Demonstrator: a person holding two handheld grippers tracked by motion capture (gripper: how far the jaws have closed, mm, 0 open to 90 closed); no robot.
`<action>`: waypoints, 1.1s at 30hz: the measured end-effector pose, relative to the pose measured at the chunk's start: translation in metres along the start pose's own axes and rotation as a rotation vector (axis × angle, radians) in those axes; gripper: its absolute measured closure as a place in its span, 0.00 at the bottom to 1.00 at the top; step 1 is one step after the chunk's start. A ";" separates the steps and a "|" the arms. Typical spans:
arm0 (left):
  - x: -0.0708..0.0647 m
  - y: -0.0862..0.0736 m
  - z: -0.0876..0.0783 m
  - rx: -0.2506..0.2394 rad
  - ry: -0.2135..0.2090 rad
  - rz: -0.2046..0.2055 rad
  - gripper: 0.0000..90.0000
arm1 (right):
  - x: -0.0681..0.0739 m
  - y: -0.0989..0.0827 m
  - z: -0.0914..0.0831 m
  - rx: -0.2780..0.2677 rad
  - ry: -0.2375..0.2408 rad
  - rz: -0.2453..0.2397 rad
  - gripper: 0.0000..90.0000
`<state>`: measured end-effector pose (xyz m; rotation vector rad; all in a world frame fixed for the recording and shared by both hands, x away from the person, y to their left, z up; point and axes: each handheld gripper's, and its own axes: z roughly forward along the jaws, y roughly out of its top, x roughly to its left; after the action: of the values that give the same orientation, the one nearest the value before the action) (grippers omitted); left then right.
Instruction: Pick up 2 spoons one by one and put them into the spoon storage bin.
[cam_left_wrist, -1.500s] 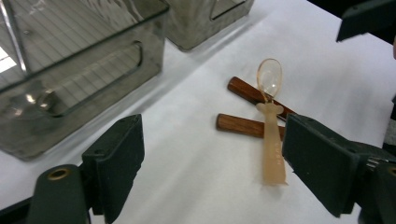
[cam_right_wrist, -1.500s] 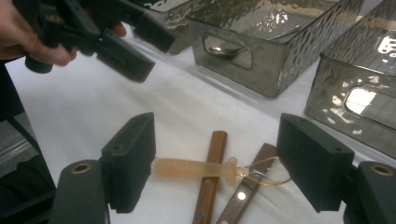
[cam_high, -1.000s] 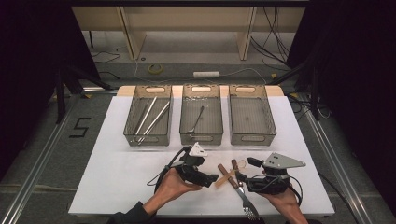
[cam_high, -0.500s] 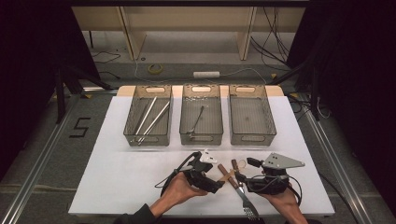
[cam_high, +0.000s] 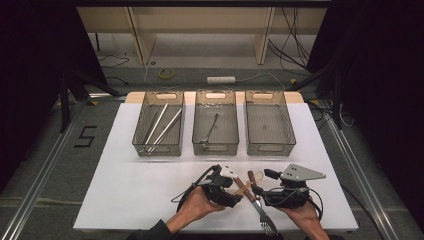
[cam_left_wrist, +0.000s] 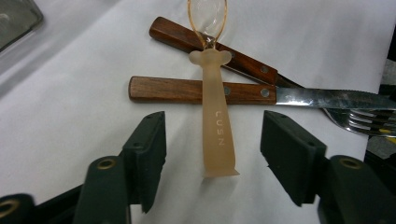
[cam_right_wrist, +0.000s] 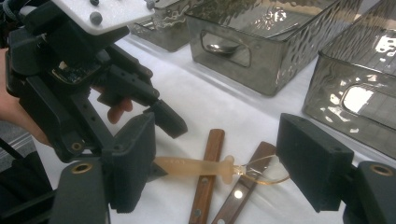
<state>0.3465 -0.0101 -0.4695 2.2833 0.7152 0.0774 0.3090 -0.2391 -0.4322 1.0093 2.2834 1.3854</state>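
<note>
Two knives (cam_left_wrist: 205, 91) — one spoon (cam_left_wrist: 215, 126), one fork (cam_high: 264, 218)

High view looks down from afar; both gripper views closely share the frosted spoon (cam_left_wrist: 216, 126).

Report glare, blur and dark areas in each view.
High view: black surroundings, evenly lit white table. Left gripper view: spoon sharp, glare on the knife blade, near jaws soft. Right gripper view: bright reflections on the bins, foreground jaws blurred.
</note>
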 end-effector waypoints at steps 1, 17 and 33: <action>0.000 0.000 0.001 0.004 -0.005 -0.001 0.48 | 0.000 0.000 0.000 0.003 0.001 -0.005 0.33; -0.006 -0.003 0.014 0.052 0.048 0.056 0.69 | 0.000 0.000 0.001 0.003 0.001 -0.008 0.33; -0.004 -0.004 0.013 0.038 0.038 0.056 0.81 | 0.000 0.000 0.001 0.003 0.000 -0.005 0.33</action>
<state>0.3442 -0.0181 -0.4812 2.3443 0.6778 0.1352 0.3095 -0.2386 -0.4331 1.0037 2.2879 1.3802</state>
